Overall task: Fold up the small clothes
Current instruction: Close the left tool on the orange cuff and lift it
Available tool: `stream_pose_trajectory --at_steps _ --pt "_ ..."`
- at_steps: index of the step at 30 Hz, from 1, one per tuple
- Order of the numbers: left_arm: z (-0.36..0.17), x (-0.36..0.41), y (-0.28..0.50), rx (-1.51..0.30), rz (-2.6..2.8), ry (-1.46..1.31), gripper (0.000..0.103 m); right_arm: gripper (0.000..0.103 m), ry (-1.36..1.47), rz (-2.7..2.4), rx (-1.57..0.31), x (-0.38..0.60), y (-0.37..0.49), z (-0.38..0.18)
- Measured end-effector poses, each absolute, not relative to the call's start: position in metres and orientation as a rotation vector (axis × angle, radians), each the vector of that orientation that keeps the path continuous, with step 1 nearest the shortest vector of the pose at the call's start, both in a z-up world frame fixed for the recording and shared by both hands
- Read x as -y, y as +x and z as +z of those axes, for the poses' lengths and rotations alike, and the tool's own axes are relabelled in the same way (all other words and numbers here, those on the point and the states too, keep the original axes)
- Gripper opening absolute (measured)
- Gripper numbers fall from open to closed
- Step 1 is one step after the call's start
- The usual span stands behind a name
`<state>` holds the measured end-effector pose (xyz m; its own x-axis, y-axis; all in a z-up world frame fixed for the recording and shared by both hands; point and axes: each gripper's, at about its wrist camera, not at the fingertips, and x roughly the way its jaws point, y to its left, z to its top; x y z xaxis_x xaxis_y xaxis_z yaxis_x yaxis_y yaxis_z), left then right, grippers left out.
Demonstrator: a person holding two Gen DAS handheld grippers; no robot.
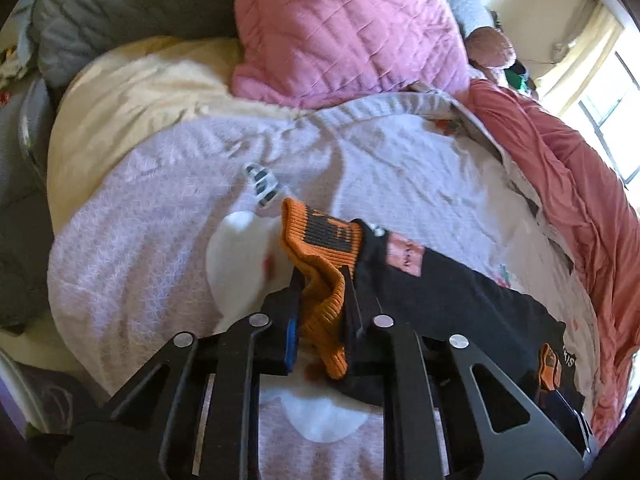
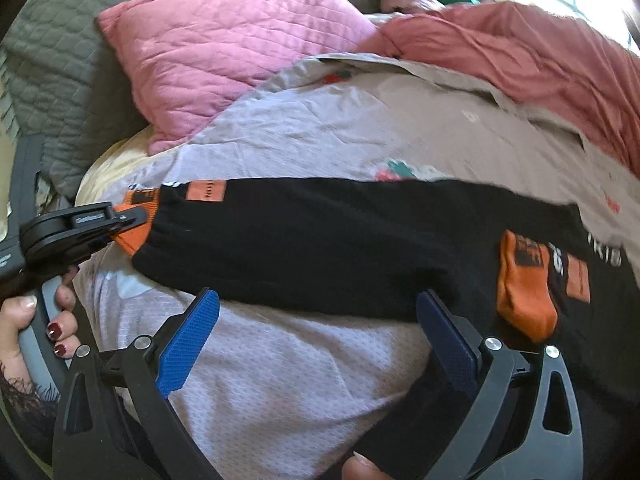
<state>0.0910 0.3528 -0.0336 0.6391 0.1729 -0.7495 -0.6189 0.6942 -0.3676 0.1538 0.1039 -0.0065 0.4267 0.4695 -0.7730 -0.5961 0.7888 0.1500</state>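
A black small garment (image 2: 320, 236) with orange ribbed cuffs lies spread across a lilac blanket (image 2: 280, 380) on a bed. My left gripper (image 1: 322, 276) is shut on one orange cuff (image 1: 316, 236) at the end of a sleeve. In the right wrist view that same gripper (image 2: 128, 214) pinches the cuff (image 2: 138, 236) at the far left. My right gripper (image 2: 318, 296) stands wide open over the garment's near edge, with its blue pads (image 2: 188, 344) apart on either side of the black cloth and not pressing on it. A second orange cuff (image 2: 524, 292) lies folded on the garment's right part.
A white cloth (image 1: 240, 264) and a small black-and-white piece (image 1: 262, 184) lie just left of the held cuff. A pink quilted pillow (image 1: 344, 28), a salmon blanket (image 1: 560, 160), a yellow sheet (image 1: 140, 92) and a grey quilt (image 2: 60, 60) ring the bed. A hand (image 2: 60, 332) holds the left gripper.
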Motion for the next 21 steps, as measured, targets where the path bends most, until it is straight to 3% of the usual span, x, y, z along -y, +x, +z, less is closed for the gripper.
stream_pose_trajectory --at_steps 21 --pt "0.045 -0.238 0.102 -0.630 0.217 -0.494 0.007 0.098 0.190 0.349 -0.893 0.120 0.175 0.007"
